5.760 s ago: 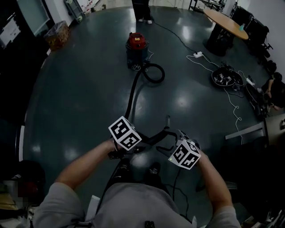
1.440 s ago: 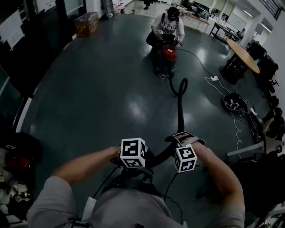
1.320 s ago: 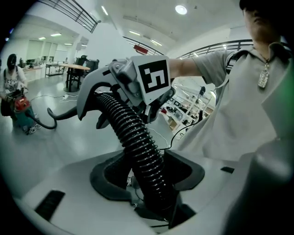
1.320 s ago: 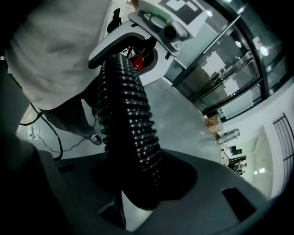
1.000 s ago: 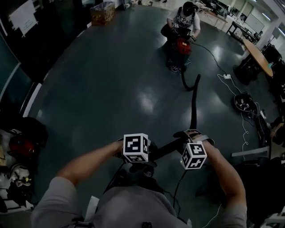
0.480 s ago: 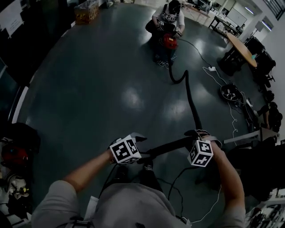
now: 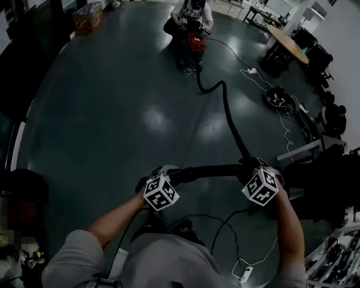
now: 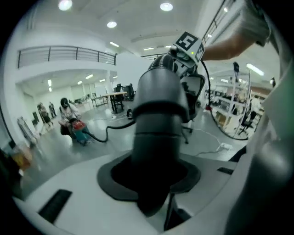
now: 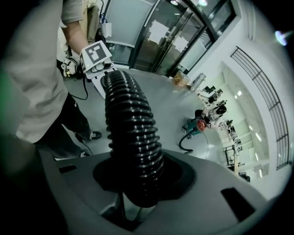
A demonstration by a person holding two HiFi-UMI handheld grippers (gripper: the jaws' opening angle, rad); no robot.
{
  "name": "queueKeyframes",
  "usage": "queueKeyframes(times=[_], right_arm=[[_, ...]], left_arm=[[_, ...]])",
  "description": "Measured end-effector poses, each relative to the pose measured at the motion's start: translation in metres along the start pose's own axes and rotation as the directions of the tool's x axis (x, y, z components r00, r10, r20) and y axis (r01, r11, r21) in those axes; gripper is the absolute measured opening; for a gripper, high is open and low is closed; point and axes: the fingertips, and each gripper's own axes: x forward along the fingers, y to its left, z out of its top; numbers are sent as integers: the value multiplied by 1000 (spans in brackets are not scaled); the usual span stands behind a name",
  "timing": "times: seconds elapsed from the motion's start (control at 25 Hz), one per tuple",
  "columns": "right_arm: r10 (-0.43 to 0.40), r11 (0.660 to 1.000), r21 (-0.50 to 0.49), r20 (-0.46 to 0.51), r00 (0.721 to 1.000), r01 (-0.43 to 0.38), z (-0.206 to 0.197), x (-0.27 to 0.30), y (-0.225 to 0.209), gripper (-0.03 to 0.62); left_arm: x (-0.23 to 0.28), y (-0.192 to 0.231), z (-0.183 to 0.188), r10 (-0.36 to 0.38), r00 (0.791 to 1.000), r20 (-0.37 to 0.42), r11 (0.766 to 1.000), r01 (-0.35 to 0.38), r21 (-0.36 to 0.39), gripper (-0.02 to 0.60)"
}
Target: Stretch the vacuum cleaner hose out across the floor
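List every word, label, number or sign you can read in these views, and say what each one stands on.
No text here can be read.
Left marker cube and right marker cube: black-and-white square patterns only, with no letters or numbers.
White sheets on the glass wall: too blurred to read.
Print on the crouching person's shirt: too small to read.

Vacuum cleaner (image 7: pixel 194 42) at far end of the floor (image 7: pixel 112 112), w/ a crouching person (image 7: pixel 190 11) just behind it. Hose (image 7: pixel 228 112) runs from it toward near side, then bends left. Right of hose: power strip (image 7: pixel 251 70) & coil of cables (image 7: pixel 279 97); desk (image 7: pixel 287 42) behind them, far right.
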Motion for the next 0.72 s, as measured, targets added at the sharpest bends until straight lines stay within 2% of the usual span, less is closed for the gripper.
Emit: queueKeyframes(times=[0.04,0.08,0.16,0.32,0.44,0.56,0.64,0.72], right_arm=[[-8,999,40,1,1000,8,-9,-6,4,141],[-17,996,85,4,1000,16,-21,-12,10,141],[-38,982,184,15,999,34,-47,-26,25,141],[-80,921,386,51,995,55,-103,-46,72,141],[-66,844,536,100,993,2,-143,-57,130,143],[-36,749,656,183,983,-94,-168,-62,194,142],[-34,678,717,250,968,-161,-175,-64,228,143],[-30,613,757,309,951,-227,-178,-66,256,142]], left_arm=[[-1,6,10,55,998,11,997,-55,59,134],[-2,8,23,89,996,29,990,-92,111,122],[-4,0,53,111,991,71,973,-123,193,120],[4,-42,99,113,988,102,934,-141,328,118],[12,-96,114,97,992,85,901,-123,415,118],[20,-148,119,68,996,60,876,-88,474,118],[25,-177,118,44,998,41,873,-59,485,118],[29,-199,111,22,1000,14,880,-26,475,118]])
